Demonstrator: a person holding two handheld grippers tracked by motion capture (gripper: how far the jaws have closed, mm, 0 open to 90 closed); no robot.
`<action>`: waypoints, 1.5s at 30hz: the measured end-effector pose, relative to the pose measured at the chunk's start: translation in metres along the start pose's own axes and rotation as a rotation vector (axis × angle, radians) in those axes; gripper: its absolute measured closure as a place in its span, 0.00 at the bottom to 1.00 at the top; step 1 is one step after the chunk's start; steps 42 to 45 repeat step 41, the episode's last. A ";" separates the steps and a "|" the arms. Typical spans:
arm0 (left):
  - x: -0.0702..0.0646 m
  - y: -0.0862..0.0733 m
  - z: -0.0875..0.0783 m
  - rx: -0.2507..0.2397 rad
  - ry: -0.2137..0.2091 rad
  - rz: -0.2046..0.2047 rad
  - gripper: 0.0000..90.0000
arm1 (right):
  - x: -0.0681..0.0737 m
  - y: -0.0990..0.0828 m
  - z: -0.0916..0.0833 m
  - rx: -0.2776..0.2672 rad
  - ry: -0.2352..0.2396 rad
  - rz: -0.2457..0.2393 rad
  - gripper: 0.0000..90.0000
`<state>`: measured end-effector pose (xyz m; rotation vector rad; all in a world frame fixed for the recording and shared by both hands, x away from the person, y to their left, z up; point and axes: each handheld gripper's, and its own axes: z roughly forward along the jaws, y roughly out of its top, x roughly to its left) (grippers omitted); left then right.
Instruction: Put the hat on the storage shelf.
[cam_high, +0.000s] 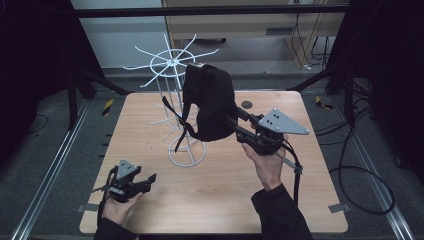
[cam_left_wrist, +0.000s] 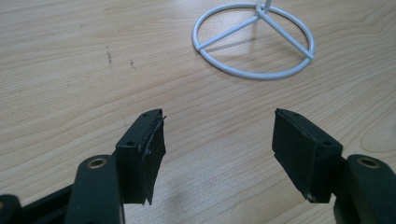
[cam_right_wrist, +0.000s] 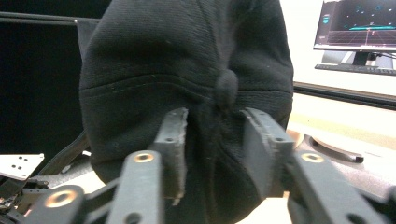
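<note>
Right gripper (cam_high: 239, 125): jaws part-spread at the crown of the black cap (cam_high: 210, 102), with cloth between the pads. In the right gripper view the pads (cam_right_wrist: 173, 140) stand to either side of the crown button; whether they still press the fabric I cannot tell for certain, and on balance they appear to have let go. Left gripper (cam_high: 145, 181): jaws spread wide and empty, resting low over the bench (cam_high: 150, 210), on the near side of the stand's ring foot and well apart from the cap.

Location of the cap: hung on the white wire stand (cam_high: 172, 62), against the upper spokes on the side facing the right gripper, its strap dangling down beside the stem.

Risks, as judged:
- The cap sits on thin, smooth spokes. If the right gripper backs away while a pad drags on the cloth, the cap could be pulled off the stand.
- The stand is light and tall on a narrow ring base (cam_left_wrist: 254, 39). A sideways tug through the cap or strap could tip it.
- The loose strap (hanging near the lower spokes) could snag on a jaw or on a spoke.

Materials and shapes: the cap is soft woven twill, domed, with stitched panel seams and a covered button. The stand is white-coated round wire, spokes radiating from a hub, ring foot with three struts. The bench is pale wood-grain laminate, smooth and lightly scuffed
</note>
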<state>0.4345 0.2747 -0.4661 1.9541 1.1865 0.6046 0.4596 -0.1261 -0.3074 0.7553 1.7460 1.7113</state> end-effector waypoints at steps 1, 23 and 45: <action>0.000 0.000 0.000 0.000 0.000 0.000 0.38 | -0.001 0.000 -0.003 0.002 0.000 0.003 0.59; 0.002 -0.001 0.000 -0.006 0.001 -0.019 0.33 | -0.036 -0.070 -0.052 0.175 -0.062 0.032 0.24; 0.009 -0.004 0.004 -0.011 -0.009 -0.026 0.24 | -0.074 -0.155 -0.089 0.417 -0.224 0.111 0.16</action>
